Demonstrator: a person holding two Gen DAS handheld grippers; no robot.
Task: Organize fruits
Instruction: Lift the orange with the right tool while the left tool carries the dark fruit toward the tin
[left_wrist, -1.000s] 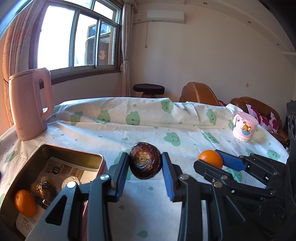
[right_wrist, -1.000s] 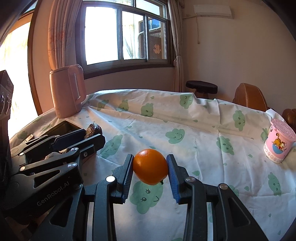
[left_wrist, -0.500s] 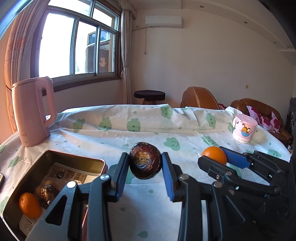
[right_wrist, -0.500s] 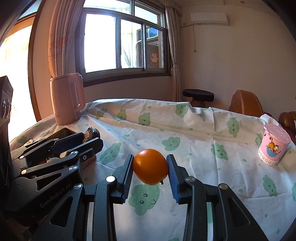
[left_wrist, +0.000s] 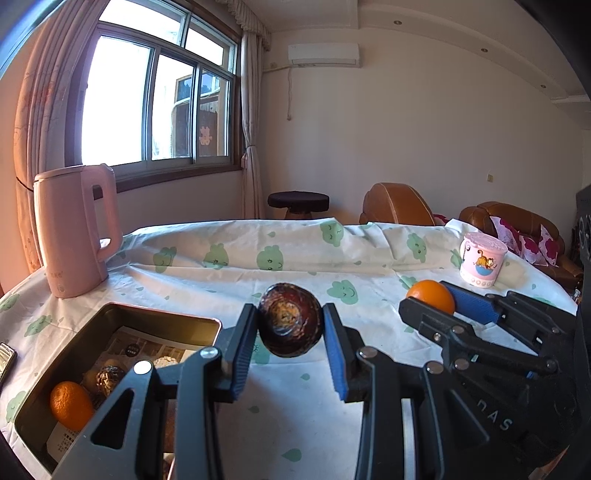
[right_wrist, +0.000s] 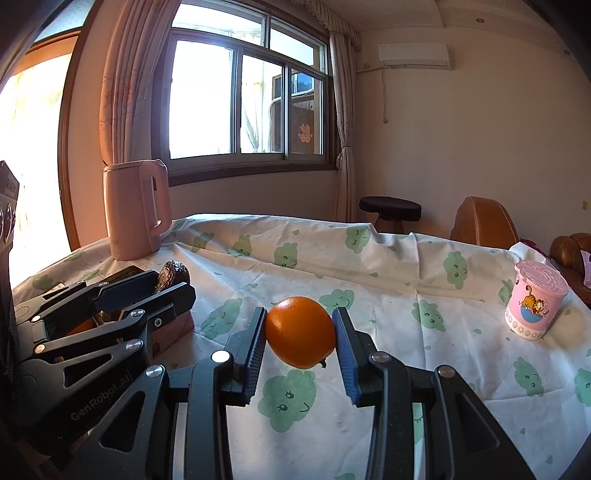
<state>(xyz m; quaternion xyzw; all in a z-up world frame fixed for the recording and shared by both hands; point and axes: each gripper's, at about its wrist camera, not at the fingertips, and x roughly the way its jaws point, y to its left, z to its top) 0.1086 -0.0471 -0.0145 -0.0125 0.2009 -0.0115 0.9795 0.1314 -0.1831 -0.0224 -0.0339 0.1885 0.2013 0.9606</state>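
Tangerine (left_wrist: 71, 405) and dark round fruit (left_wrist: 109, 375) inside metal tin (left_wrist: 162, 323) on tablecloth (left_wrist: 236, 273)

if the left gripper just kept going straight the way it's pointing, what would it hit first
Probably the tablecloth. The left gripper, shut on the dark fruit, points across open cloth, between the tin box and the right gripper. Depth is unclear; it may pass above the far edge.

pink kettle (left_wrist: 75, 230) – cartoon cup (left_wrist: 482, 258) – both on tablecloth (left_wrist: 295, 251)
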